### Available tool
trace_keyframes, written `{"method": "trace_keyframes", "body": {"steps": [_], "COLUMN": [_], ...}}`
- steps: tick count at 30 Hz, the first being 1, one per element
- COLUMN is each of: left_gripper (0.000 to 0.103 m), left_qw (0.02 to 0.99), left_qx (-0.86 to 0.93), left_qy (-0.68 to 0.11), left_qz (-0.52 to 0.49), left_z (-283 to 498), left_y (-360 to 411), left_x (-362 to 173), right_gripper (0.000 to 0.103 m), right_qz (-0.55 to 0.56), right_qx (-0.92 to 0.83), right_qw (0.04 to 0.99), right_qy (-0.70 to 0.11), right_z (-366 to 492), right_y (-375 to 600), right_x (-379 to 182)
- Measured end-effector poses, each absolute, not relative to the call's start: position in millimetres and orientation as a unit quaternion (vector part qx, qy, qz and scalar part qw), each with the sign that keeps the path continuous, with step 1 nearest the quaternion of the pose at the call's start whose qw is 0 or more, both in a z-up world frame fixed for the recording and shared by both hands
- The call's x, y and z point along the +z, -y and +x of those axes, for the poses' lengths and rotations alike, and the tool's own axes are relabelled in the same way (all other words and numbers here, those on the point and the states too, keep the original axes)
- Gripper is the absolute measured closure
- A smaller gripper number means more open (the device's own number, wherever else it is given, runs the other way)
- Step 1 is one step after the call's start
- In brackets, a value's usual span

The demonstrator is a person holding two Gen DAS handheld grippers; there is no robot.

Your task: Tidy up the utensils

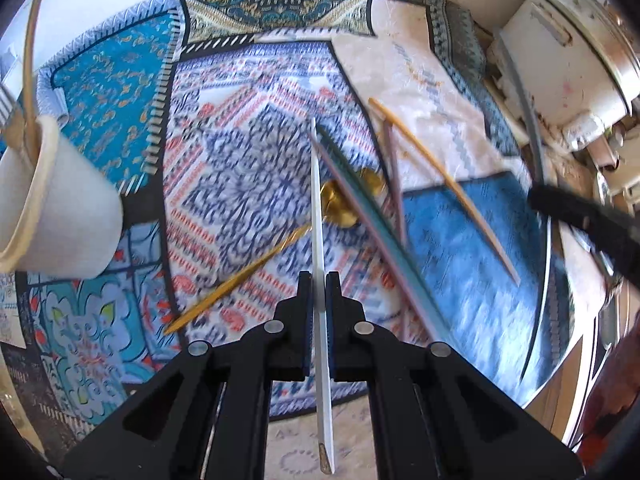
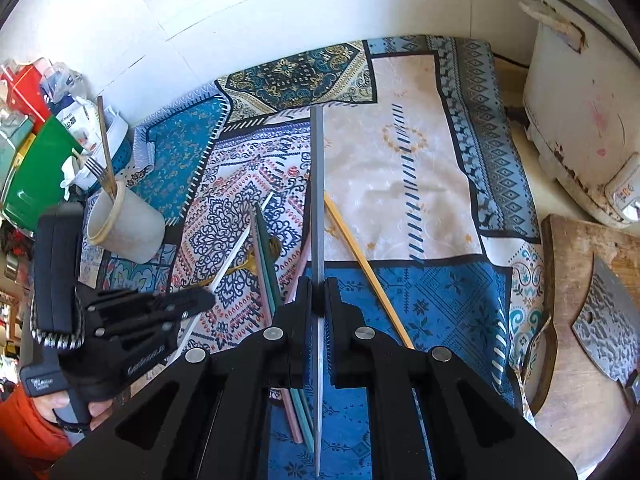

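Note:
In the left wrist view my left gripper (image 1: pixel 319 280) is shut on a white chopstick (image 1: pixel 319 220), lifted over the patterned cloth (image 1: pixel 240 184). In the right wrist view my right gripper (image 2: pixel 319 284) is shut on a grey chopstick (image 2: pixel 318 184). Under them lie a gold spoon (image 1: pixel 340 200), a green chopstick pair (image 2: pixel 266 264), a pink chopstick (image 1: pixel 394 176) and a yellow chopstick (image 2: pixel 368 272). A white cup (image 2: pixel 128 232) at the left holds a fork (image 2: pixel 94 168) and a brown-handled utensil. The left gripper (image 2: pixel 208 302) shows at the left of the right wrist view.
A worn white rice cooker (image 2: pixel 580 120) stands at the right. In front of it lies a wooden cutting board (image 2: pixel 568 380) with a cleaver (image 2: pixel 608 328) on it. A green bowl (image 2: pixel 36 176) and packets crowd the far left. A white wall runs behind the cloth.

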State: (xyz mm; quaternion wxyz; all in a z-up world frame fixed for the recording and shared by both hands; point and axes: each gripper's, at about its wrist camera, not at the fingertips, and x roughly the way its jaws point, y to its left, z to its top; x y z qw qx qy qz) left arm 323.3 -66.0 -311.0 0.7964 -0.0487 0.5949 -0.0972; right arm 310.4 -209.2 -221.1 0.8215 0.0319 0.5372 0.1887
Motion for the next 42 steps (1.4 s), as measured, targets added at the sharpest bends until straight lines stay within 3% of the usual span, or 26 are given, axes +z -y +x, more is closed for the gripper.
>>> {"method": "trace_keyframes", "body": {"steps": [10, 21, 30, 42], "left_gripper": [0.099, 0.093, 0.099, 0.099], "left_qw": [0.749, 0.756, 0.765, 0.827], "left_qx": [-0.119, -0.118, -0.111, -0.099], "left_qy": [-0.651, -0.644, -0.634, -0.553], "left_qz": [-0.037, -0.011, -0.005, -0.032], "left_z": [319, 357, 379, 344], "left_y": [53, 69, 79, 46], "left_x": [-334, -335, -336, -274], "right_gripper": [0.097, 0.097, 0.097, 0.097], "right_qz": [0.015, 0.018, 0.027, 0.018], "right_qx": [0.207, 0.2, 0.196, 0.217], "right_qw": [0.818, 0.82, 0.826, 0.844], "right_qy": [-0.536, -0.535, -0.528, -0.49], "right_z": [303, 296, 295, 301], "right_y": [191, 194, 193, 164], "right_x": [-220, -217, -211, -183]}}
